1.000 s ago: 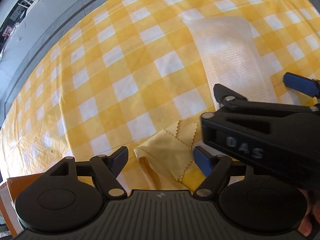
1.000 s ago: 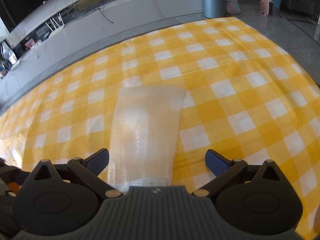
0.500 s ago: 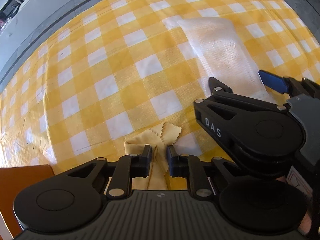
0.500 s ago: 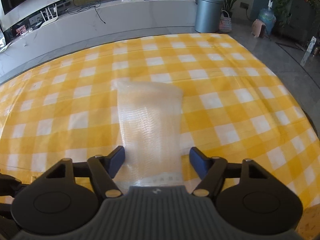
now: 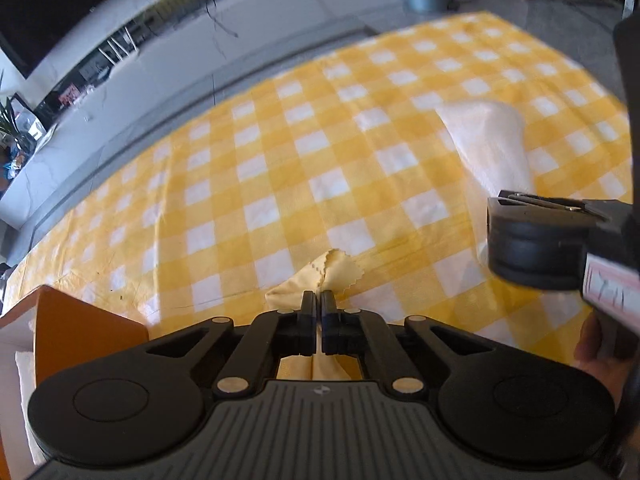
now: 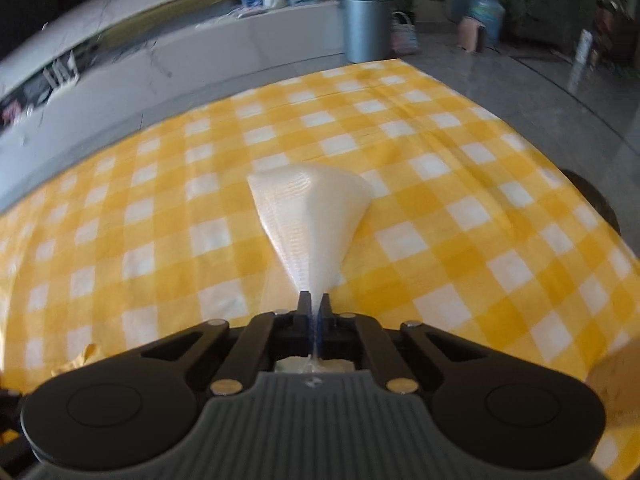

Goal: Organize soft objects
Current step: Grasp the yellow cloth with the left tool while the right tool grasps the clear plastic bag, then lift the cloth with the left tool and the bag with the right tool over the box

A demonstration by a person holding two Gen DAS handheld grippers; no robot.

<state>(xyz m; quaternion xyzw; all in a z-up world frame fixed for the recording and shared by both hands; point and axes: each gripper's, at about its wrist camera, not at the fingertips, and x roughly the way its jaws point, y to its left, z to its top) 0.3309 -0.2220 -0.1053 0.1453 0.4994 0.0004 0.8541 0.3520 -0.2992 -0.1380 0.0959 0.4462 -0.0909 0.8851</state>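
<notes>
My left gripper (image 5: 319, 300) is shut on a small yellow cloth (image 5: 332, 270) with zigzag edges; its corners stick out past the fingertips and it is lifted off the checkered tablecloth (image 5: 280, 184). My right gripper (image 6: 315, 302) is shut on the near end of a white bubble-wrap sheet (image 6: 316, 216), which bunches into a fan shape rising from the tablecloth (image 6: 460, 240). The sheet also shows in the left wrist view (image 5: 492, 148), behind the body of the right gripper at the right edge.
An orange box (image 5: 76, 328) with white material inside stands at the near left. A grey bin (image 6: 366, 24) and a white counter (image 6: 180, 64) lie beyond the table's far edge. The table's right edge (image 6: 580, 184) drops to grey floor.
Both grippers have closed: the left on the yellow cloth, the right on the bubble-wrap sheet. Both have tilted up and lifted, and the sheet has bunched from flat into a fan.
</notes>
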